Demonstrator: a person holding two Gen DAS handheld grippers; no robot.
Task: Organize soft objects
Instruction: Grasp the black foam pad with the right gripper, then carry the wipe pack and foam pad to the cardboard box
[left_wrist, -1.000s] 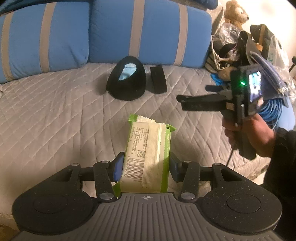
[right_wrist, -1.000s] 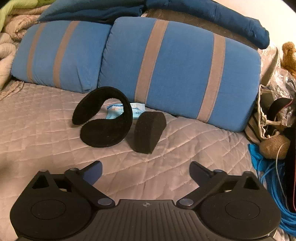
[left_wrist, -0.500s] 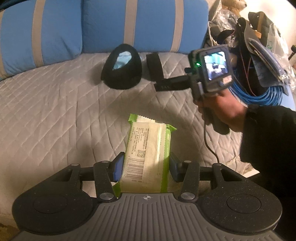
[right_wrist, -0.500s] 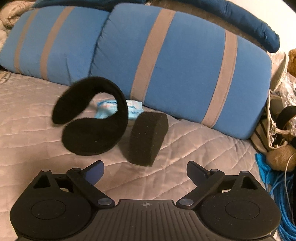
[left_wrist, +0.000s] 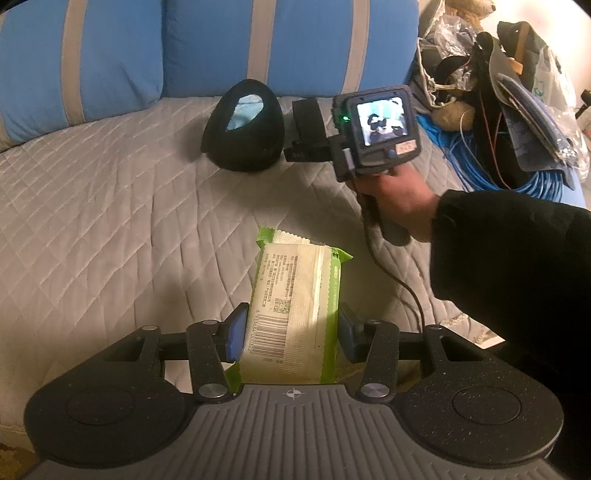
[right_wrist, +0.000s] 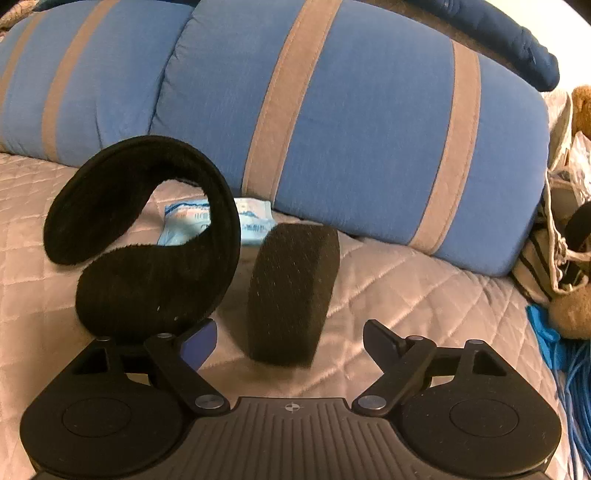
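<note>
The sponge (right_wrist: 293, 291) stood on edge on the bed (right_wrist: 424, 295), dead ahead of the right claw (right_wrist: 290, 338) and just past its tips, long axis running away from the claw toward the cushion (right_wrist: 351, 122). The right claw's fingers were spread wide and held nothing, and the sponge sat between their lines, a touch left of centre by my eye. To go in, I judged, it needed only a straight push forward, then a squeeze across the sponge's narrow width.

Just left of the sponge, the earmuffs (right_wrist: 147, 236) curled in a loop on the quilt, their lower pad right beside the right claw's left finger (right_wrist: 199, 343). That was the tight side; a nudge there would drag them along. A small blue packet (right_wrist: 247, 218) lay behind the loop, against the cushion. To the right of the sponge the quilt was bare, so there was room to shift that way.

The left claw (left_wrist: 291, 332) was well back, clamped on a green pack (left_wrist: 295, 306) by its sides, the pack pointing forward over the bed. The right hand (left_wrist: 399, 199) was clearly the nearer to the sponge. Blue cable (left_wrist: 517, 173) and bags (left_wrist: 517, 74) crowded the bed's far right end.
</note>
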